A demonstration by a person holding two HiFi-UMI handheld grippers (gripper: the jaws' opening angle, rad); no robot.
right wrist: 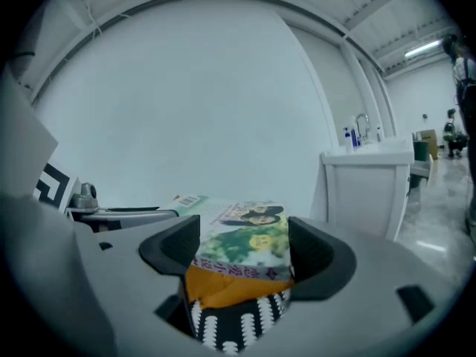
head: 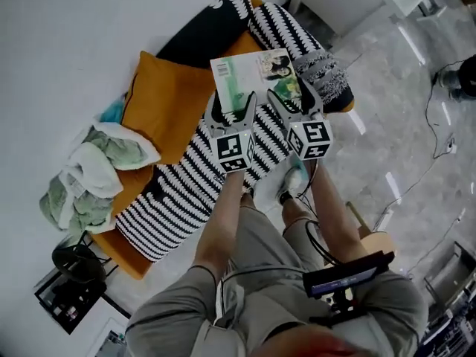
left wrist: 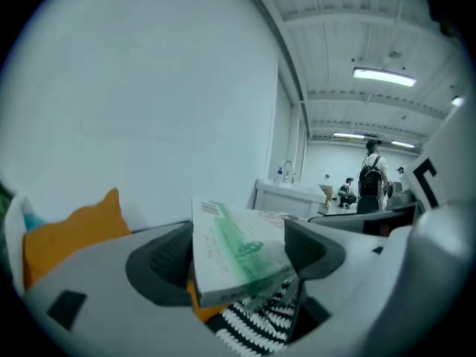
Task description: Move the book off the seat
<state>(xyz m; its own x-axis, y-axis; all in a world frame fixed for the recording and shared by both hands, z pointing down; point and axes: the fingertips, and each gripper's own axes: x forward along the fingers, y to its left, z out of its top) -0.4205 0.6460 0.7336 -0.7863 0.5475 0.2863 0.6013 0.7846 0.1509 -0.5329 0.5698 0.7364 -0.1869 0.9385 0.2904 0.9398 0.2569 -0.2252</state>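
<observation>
Overhead, the book (head: 253, 73) sat just above the middle of the frame, held up over the orange seat (head: 160, 99) by both tools. The left gripper (head: 233, 108) had its fingers (left wrist: 160, 262) closed on the book's pale green near edge. The right gripper (head: 292, 97), just to the right of it, had its fingers (right wrist: 175, 253) spread wide and pressed against both sides of the illustrated cover end. A striped blanket (head: 175, 195) lay across the seat below the book, and a green and white cloth (head: 89, 173) was heaped at the frame's left.
</observation>
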